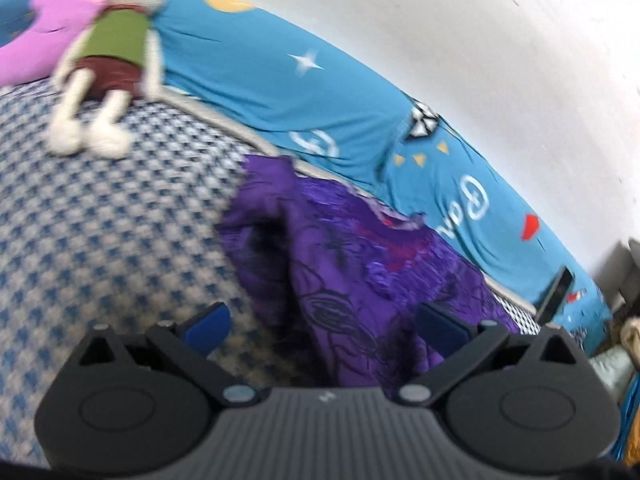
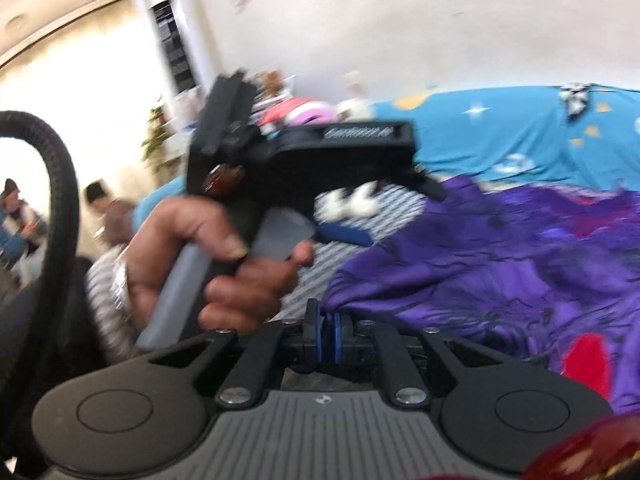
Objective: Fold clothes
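A purple garment (image 1: 340,248) with dark line patterns lies crumpled on a blue-and-white checked bed cover (image 1: 100,220). My left gripper (image 1: 320,328) is open just above it, blue pads spread wide, with the cloth between and below them but not pinched. In the right wrist view the same purple garment (image 2: 500,256) spreads to the right, with a red patch (image 2: 586,356) near the bottom. My right gripper (image 2: 327,336) is shut on a corner of the purple cloth. A hand (image 2: 224,256) holds the left gripper's handle (image 2: 280,168) in front of it.
A stuffed white doll (image 1: 108,56) in a green top and a pink plush (image 1: 48,24) sit at the back of the bed. A blue patterned sheet (image 1: 320,92) drapes along the wall. A phone-like slab (image 1: 554,292) leans at right. People (image 2: 20,216) sit far left.
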`<action>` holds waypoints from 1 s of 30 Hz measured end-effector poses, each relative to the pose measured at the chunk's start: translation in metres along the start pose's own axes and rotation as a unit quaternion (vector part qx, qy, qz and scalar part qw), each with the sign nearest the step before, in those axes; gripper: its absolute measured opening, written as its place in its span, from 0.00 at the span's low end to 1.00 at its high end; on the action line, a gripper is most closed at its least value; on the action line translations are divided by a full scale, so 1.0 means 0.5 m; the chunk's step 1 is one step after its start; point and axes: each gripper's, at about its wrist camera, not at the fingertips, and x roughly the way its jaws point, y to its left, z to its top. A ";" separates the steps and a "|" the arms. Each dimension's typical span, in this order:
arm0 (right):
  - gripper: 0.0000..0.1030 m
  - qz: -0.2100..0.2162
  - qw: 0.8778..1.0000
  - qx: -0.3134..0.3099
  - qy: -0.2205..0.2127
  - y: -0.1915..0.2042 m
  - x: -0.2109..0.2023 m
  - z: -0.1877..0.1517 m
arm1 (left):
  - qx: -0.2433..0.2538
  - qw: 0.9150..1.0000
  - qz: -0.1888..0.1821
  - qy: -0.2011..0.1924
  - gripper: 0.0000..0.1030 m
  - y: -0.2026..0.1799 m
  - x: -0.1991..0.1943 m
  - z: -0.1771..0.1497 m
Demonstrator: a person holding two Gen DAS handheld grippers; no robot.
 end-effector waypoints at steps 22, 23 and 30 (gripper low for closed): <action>0.21 -0.143 0.989 0.029 0.027 -0.008 -0.033 -0.048 | 0.058 0.994 0.078 0.044 1.00 0.038 -0.065 -0.148; 0.24 -0.158 0.986 0.041 0.022 -0.017 -0.044 -0.050 | 0.061 0.994 0.078 0.048 1.00 0.035 -0.063 -0.157; 0.29 -0.236 0.965 0.110 0.026 -0.073 -0.077 -0.069 | 0.082 0.991 0.078 0.072 1.00 0.014 -0.041 -0.220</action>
